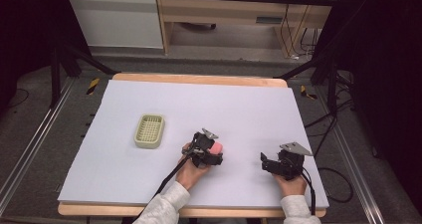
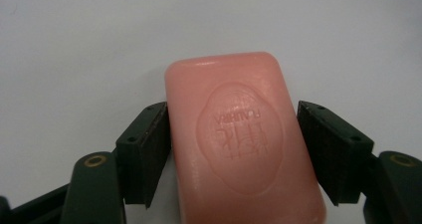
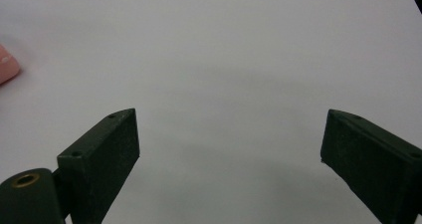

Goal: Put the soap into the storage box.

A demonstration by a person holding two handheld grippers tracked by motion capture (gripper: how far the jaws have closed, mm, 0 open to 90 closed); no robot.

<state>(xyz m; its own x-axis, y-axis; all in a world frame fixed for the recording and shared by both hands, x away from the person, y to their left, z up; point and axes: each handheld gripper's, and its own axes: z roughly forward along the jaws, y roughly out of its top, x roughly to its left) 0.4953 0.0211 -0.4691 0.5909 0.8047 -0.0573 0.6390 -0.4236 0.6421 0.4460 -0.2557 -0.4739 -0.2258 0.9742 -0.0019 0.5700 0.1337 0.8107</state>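
The wide pale-lavender table sheet (image 1: 239,109) lies bare ahead of both tools. The ridged pale-green plastic soap tray (image 1: 149,131) sits left of the left gripper (image 1: 211,152), whose jaws press both long sides of the pink embossed soap bar (image 2: 244,139); its near end is cut off. The right gripper (image 3: 229,154) gapes wide, holding nothing.

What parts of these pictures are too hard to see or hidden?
- Soap, left gripper view: its near end is cut off by the bottom edge, and its stamped letters are too blurred to read.
- Soap, high view: mostly hidden by the left gripper.
- Soap, right gripper view: just a pink corner shows; the left edge cuts off the rest.
- Basket, high view: too small to tell if anything lies inside.
- Right gripper, right gripper view: the jaws' bases are cut off by the bottom edge.
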